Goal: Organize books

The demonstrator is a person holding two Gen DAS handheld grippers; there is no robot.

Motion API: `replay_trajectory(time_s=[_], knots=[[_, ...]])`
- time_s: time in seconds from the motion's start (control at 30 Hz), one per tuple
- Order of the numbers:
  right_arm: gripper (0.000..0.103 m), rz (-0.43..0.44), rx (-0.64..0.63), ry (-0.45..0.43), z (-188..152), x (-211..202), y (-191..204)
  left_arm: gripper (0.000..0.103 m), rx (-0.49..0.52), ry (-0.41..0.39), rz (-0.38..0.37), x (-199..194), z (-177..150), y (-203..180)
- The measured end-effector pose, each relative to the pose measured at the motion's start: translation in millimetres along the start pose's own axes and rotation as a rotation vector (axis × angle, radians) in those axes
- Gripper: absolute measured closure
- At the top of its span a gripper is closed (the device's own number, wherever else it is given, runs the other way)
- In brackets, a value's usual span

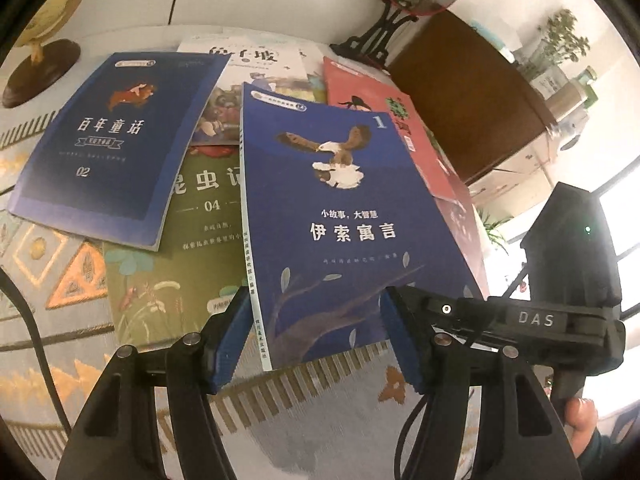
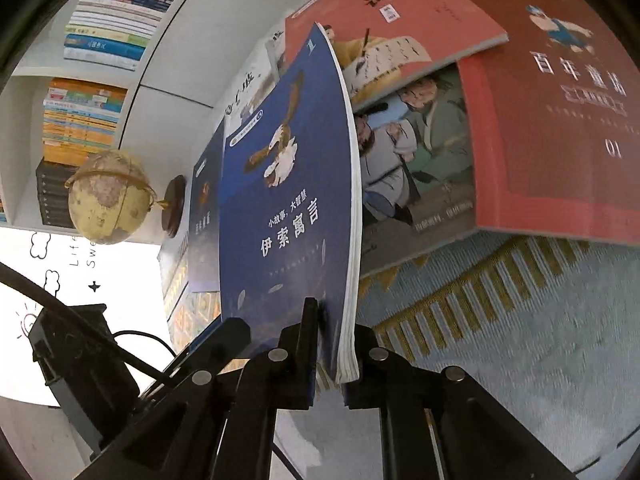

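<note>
Blue eagle book (image 2: 288,200): a thin paperback with a deep blue cover, an eagle with spread wings above a white lamb, pale leaves on a branch at the foot, and a white "1" in one upper corner. The title reads 伊索寓言, under a smaller line 小故事,大智慧. It is raised off the patterned tablecloth (image 2: 500,320), tilted above the scattered books. My right claw (image 2: 334,344) is pinched on its lower corner, one pad on the cover and one behind the page block. My left claw (image 1: 312,344) stands spread, its blue pads (image 1: 228,340) either side of the book's lower edge, not pressing. Beyond the book lie a darker blue volume (image 1: 108,140) marked 百年童话 "02", a green one (image 1: 188,248) marked "04", and a red one (image 2: 560,120) marked "01".
</note>
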State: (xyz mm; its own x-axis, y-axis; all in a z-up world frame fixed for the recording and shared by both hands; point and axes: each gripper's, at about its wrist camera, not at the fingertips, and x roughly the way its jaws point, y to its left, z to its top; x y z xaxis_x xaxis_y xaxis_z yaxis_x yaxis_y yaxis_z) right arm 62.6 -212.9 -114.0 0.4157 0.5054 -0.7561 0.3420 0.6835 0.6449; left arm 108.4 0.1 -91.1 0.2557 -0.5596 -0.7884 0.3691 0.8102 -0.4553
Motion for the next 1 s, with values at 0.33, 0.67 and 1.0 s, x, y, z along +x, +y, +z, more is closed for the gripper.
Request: replay_trajectory(time_s=[0.33, 0.67, 1.0], knots=[[0.091, -0.178, -0.375, -0.056, -62.4, -6.4, 51.4, 0.042, -0.006, -0.035, 0.018, -47.8, -41.6, -0.6], [0.088, -0.204, -0.649, -0.123, -134.0, -10.3, 104.9, 0.042, -0.027, -0.139, 0.061, -119.7, -83.0, 12.3], [0.087, -0.085, -0.874, -0.128, -183.6, 6.9, 197.6, 0.042, -0.120, -0.303, 0.170, -207.5, -108.4, 59.5]])
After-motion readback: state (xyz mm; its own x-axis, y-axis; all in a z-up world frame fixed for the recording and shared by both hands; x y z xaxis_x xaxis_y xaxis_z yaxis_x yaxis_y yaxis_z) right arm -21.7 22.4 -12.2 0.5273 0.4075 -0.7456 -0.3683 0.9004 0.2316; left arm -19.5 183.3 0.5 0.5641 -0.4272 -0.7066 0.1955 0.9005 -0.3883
